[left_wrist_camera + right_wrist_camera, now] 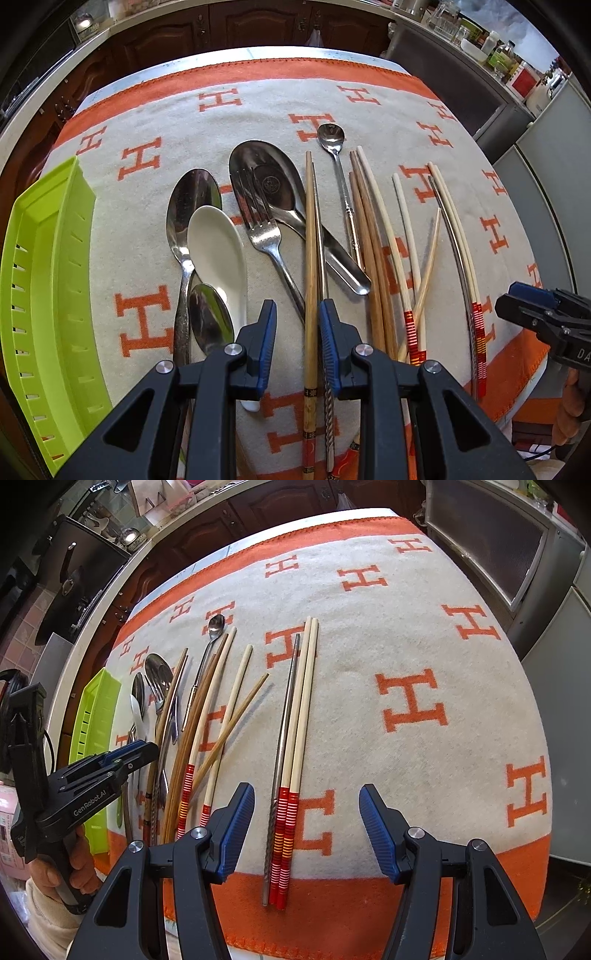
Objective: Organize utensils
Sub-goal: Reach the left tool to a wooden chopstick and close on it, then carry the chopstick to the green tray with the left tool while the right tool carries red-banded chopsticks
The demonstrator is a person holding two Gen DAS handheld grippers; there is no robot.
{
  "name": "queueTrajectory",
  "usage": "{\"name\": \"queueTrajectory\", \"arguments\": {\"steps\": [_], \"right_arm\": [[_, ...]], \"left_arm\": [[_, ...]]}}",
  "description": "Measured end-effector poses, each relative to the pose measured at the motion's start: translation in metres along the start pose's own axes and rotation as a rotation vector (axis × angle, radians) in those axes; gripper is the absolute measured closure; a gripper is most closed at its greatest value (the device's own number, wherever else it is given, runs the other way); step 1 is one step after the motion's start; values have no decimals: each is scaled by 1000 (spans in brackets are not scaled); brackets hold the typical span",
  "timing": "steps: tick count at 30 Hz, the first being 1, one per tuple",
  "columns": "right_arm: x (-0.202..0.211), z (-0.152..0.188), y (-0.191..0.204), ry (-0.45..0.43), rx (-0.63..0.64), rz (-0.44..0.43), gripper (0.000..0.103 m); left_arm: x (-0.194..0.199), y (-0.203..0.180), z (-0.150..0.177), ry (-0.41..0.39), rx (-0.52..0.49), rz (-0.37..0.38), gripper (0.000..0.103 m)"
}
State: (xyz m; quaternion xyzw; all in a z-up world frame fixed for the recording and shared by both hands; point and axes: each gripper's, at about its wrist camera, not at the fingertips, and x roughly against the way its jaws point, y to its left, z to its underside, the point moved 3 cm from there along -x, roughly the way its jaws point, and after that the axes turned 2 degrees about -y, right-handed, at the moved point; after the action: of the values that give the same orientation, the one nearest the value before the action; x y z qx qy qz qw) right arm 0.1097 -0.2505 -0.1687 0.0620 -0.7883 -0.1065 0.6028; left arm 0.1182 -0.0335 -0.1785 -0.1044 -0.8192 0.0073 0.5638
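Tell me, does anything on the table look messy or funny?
Yes. One thin brown chopstick lies slanted across the pale ones instead of lining up. The fork rests on the big spoon, and the white spoon overlaps others. The green tray looks empty.

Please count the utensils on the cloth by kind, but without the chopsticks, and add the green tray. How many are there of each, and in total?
Metal spoons: 4
White spoon: 1
Fork: 1
Green tray: 1
Total: 7
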Motion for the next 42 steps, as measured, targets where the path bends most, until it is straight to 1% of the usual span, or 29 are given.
{"name": "queueTrajectory", "arguments": {"steps": [2,4,5,7,10,12,13,15,17,18,19,21,22,24,29,33,35,36,39,40,41,42], "right_arm": [[0,0,-1,-3,0,2,42],[0,0,-1,-9,5,1,42],[0,0,0,-11,9,2,42],[0,0,0,-14,14,4,42],[-2,-2,1,-14,17,-2,42],[-3,-2,2,-18,21,-2,42],[-4,-2,3,-22,24,-1,42],[-7,-3,3,-29,29,-1,42],[-9,-4,3,-32,28,3,42],[-10,-5,2,-35,28,3,47],[-12,-5,1,-34,29,-1,55],[-15,-6,-2,-28,26,-1,63],[-16,-7,-3,-29,28,7,66],[-20,-8,-5,-22,31,22,67],[-23,-9,0,-28,49,41,68],[-29,-7,11,-34,87,93,68],[-32,-5,18,-40,115,106,68],[-34,-4,24,-45,137,123,68],[-40,4,39,-79,230,231,68],[-40,5,42,-90,232,239,71],[-39,6,43,-94,224,224,75],[-39,6,44,-97,219,213,90]], "left_arm": [[2,1,3,-3,-6,-16,81],[-2,7,7,16,6,-34,86],[-4,12,8,24,22,-30,86],[-3,16,9,15,37,-21,86],[-4,11,8,7,12,-42,85],[-6,4,8,-5,-20,-75,86],[-6,1,8,-11,-30,-85,87],[-6,0,9,-21,-19,-82,98],[-5,2,7,-19,7,-70,99],[-4,4,7,-16,25,-62,99],[-3,5,7,-17,38,-53,99],[3,10,7,-20,65,-38,99],[7,12,6,-22,76,-30,99],[16,15,4,-33,91,-13,99],[42,21,3,-67,114,2,99],[68,28,1,-112,131,-5,99],[79,33,0,-126,142,-14,99],[85,38,0,-130,150,-24,99],[99,51,0,-147,174,-50,99],[104,55,1,-156,182,-59,99],[109,60,2,-163,191,-71,99],[114,67,4,-171,200,-83,99]]}}
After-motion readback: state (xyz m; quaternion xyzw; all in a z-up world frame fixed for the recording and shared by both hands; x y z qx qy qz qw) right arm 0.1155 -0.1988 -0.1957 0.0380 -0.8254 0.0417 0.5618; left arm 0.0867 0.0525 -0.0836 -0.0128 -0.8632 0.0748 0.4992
